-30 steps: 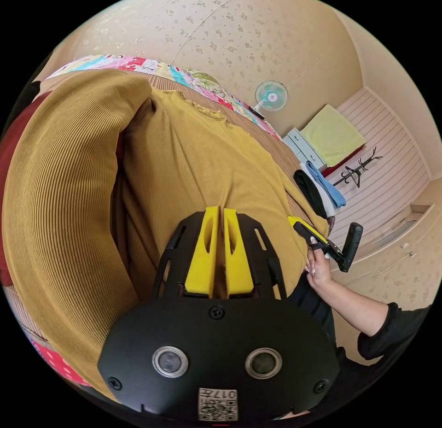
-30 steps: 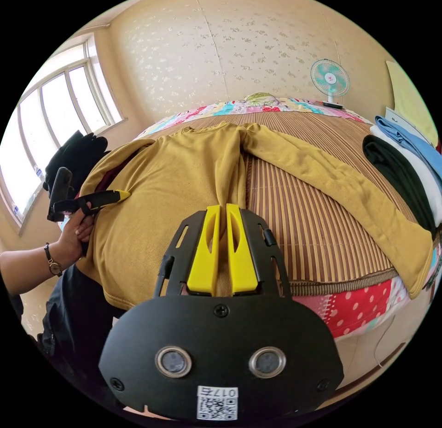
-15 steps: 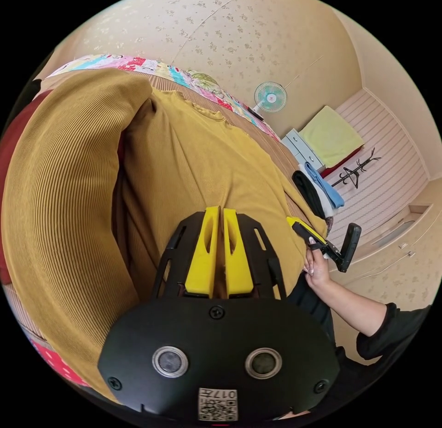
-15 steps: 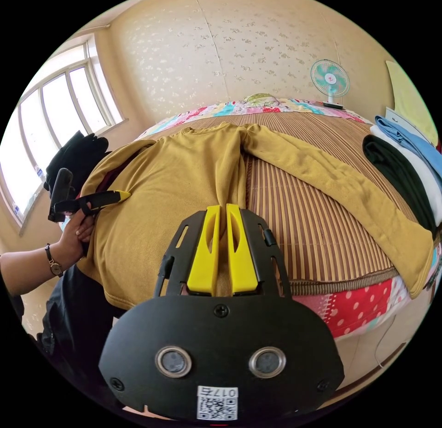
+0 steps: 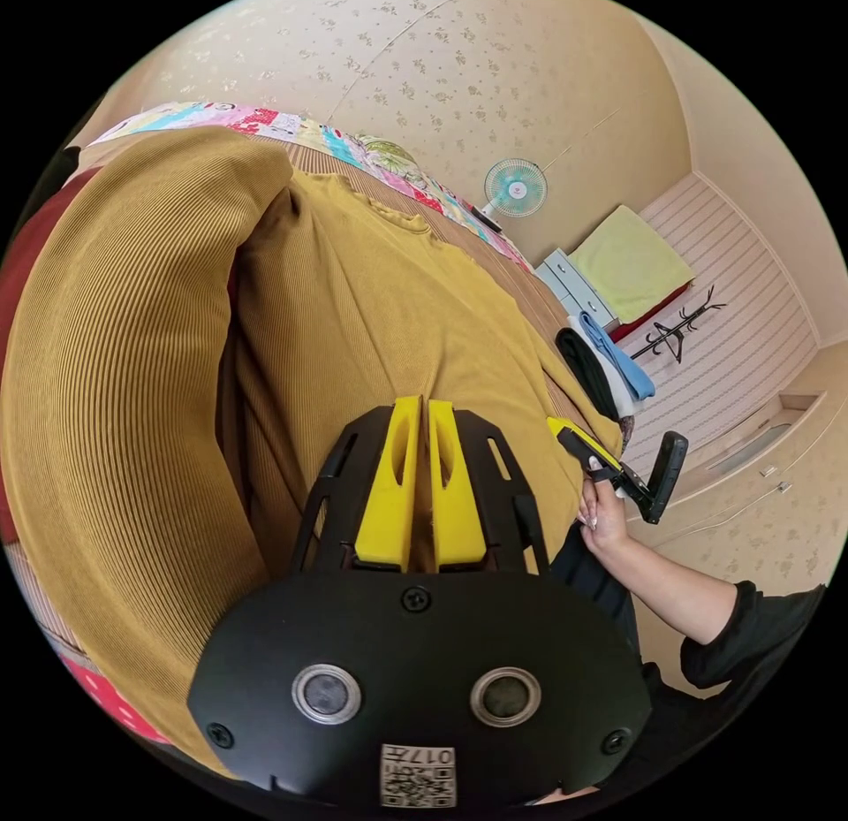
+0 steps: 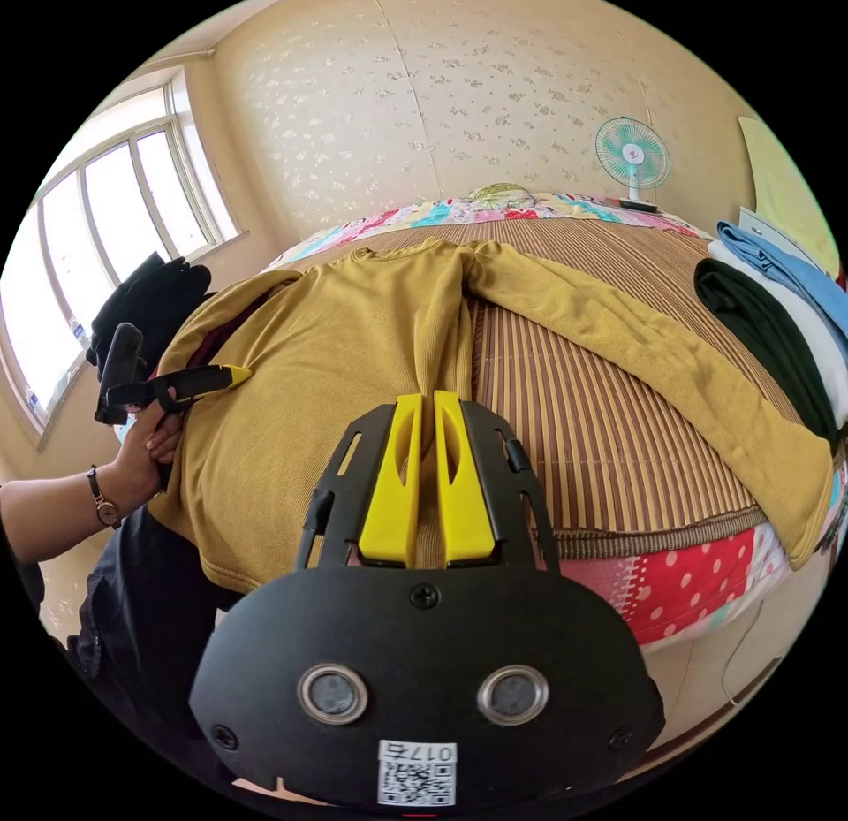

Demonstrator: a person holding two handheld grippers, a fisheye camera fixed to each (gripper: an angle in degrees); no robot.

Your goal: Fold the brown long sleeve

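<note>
Brown long sleeve (image 6: pixel 353 344) lies spread across the striped bed (image 6: pixel 583 414), mid-frame; left tongs (image 5: pixel 420 406) and right tongs (image 6: pixel 422 399) both pinch its hem, jaws narrow.

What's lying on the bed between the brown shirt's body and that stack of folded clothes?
In the right gripper view, the shirt's outstretched sleeve crosses bare striped mat toward the stack.

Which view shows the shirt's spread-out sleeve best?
The right gripper view: the sleeve lies full length across the striped mat, from the shoulder to the cuff at the bed's edge. In the left gripper view the shirt body hides most of that sleeve; a slice of it shows near the right tool.
</note>
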